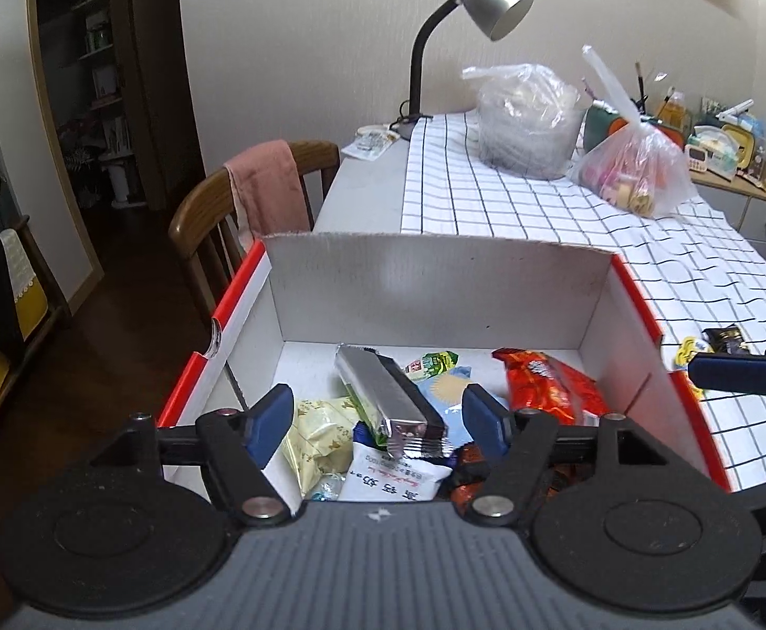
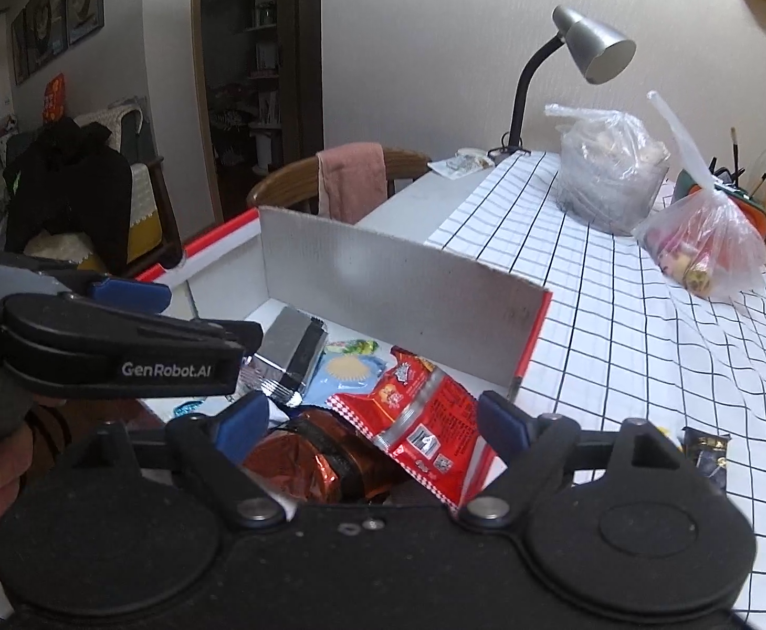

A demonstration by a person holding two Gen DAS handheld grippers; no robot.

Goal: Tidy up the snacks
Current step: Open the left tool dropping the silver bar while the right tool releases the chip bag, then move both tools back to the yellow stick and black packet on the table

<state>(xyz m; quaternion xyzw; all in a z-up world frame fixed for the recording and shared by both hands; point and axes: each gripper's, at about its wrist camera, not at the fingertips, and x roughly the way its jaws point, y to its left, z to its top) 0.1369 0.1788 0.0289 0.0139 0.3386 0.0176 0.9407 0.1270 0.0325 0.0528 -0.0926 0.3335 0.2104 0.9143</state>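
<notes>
The left gripper [image 1: 377, 422] has its blue-padded fingers [image 1: 270, 420] spread wide and holds nothing; a silver foil bar [image 1: 388, 394] lies in the gap between them without touching either pad. The bar rests at a tilt on top of other packets in the box [image 1: 435, 283]: a pale yellow packet [image 1: 314, 436] to its left, a white packet with printed writing [image 1: 393, 478] at its near end, a light blue packet [image 1: 448, 394] beside it on the right, and a green-and-white packet [image 1: 435, 362] behind.

The right gripper [image 2: 372, 428] hovers over the right part of the same box with its fingers [image 2: 243, 428] also wide apart and empty. Between them sit a red snack bag [image 2: 425, 420] and a shiny copper-brown wrapped snack [image 2: 298, 467], the red bag lying partly over the brown one. In the right wrist view the left gripper reaches in from the left, just above the silver bar.

The box is white inside with red outer edges and an upright white flap at its far end. It stands on the surface [image 1: 540, 199], which is covered by a white cloth with a black grid. To the right of the box on the cloth lie a dark wrapped snack [image 2: 705, 454] and a small yellow one [image 1: 690, 352]. Further back stand a clear plastic bag [image 1: 530, 121], a second bag with colourful contents [image 1: 635, 168], and a silver desk lamp [image 1: 488, 5]. A wooden chair [image 1: 209, 210] with a pink cloth [image 1: 267, 184] draped over it stands at the far left corner
</notes>
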